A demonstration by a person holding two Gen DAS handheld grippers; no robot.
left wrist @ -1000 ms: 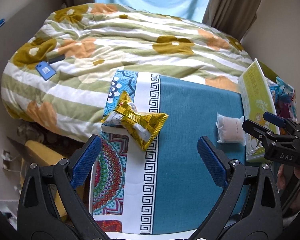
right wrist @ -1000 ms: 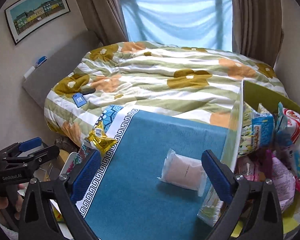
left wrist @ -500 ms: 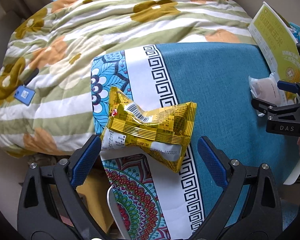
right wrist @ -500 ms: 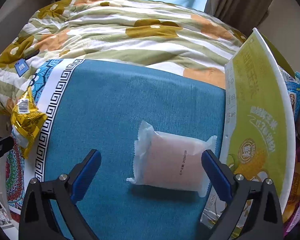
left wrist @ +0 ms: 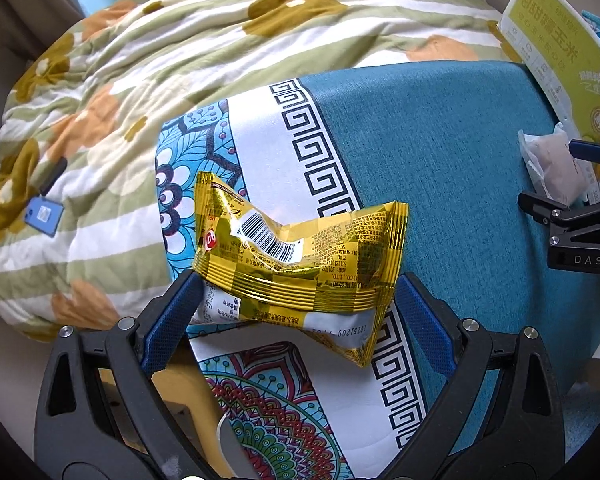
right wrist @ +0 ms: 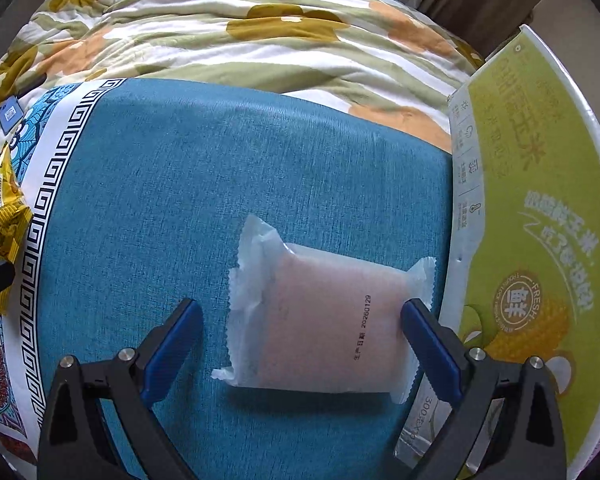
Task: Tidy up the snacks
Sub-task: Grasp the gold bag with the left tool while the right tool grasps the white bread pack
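Left gripper (left wrist: 296, 308): spread wide, pointing steeply down, blue pads (left wrist: 168, 320) flanking the near edge of a yellow snack packet (left wrist: 300, 260). Left pad at the packet's near-left corner, possibly touching; right pad just beside its right end, not pressing. Packet lying flat, barcode side up, on the white key-pattern border of a patterned cloth (left wrist: 420, 152) covering the surface. Beyond the cloth, a floral quilt (left wrist: 180, 60) on the bed, with a small blue tag (left wrist: 44, 216) on it at far left.

Right gripper (right wrist: 298, 322): spread too, likewise aimed down, straddling a pale pink packet (right wrist: 324, 320) in a translucent white wrapper with a printed date. Right pad (right wrist: 424, 340) right at the wrapper's end, contact unclear; left pad well clear of the crimped left edge. Packet flat on the plain teal part of the cloth (right wrist: 220, 160). Just right of it, a green carton flap (right wrist: 540, 220) with corn artwork, standing tilted at the cloth's edge.

Visible also from the left wrist view: pink packet (left wrist: 556, 168) and right gripper (left wrist: 580, 184) at far right, beside the flap (left wrist: 552, 40). From the right wrist view, yellow packet (right wrist: 0, 216) at the far left edge.
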